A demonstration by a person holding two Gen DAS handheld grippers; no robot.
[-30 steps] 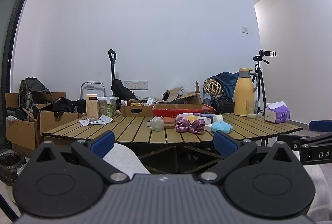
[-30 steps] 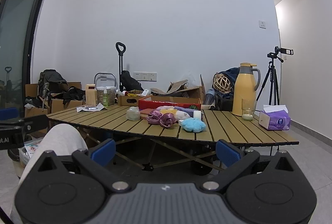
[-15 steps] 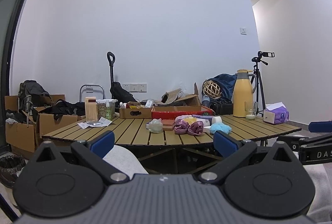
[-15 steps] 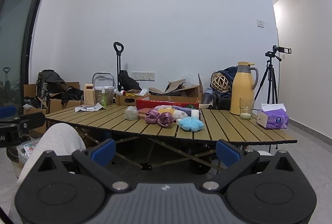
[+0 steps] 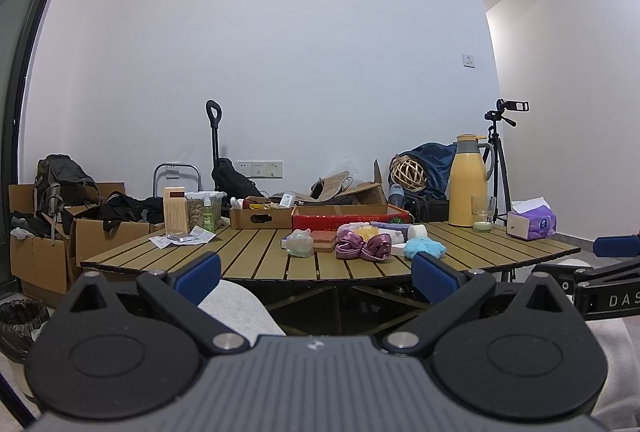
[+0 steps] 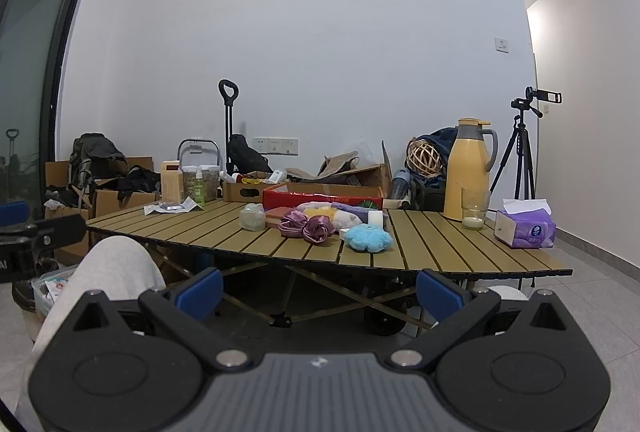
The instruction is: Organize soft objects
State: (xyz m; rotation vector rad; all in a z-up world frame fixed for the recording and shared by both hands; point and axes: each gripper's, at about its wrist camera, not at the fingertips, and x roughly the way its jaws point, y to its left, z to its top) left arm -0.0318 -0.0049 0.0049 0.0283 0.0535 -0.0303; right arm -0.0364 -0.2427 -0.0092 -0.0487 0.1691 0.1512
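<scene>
White walls back the slatted tabletop (image 6: pixel 440 244); your soft objects, purple scrunchies (image 6: pixel 307 226) and blue puff (image 6: pixel 368 238), cluster near its middle. Left gripper (image 5: pixel 316 274) and right gripper (image 6: pixel 318 286) hang spread wide, empty, short of the near edge, probably ready to reach in.

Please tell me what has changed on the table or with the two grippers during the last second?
Only the camera views shifted slightly. Both the left gripper and the right gripper stay open and empty, short of the table. The purple scrunchies and blue fluffy toy have not moved.
</scene>
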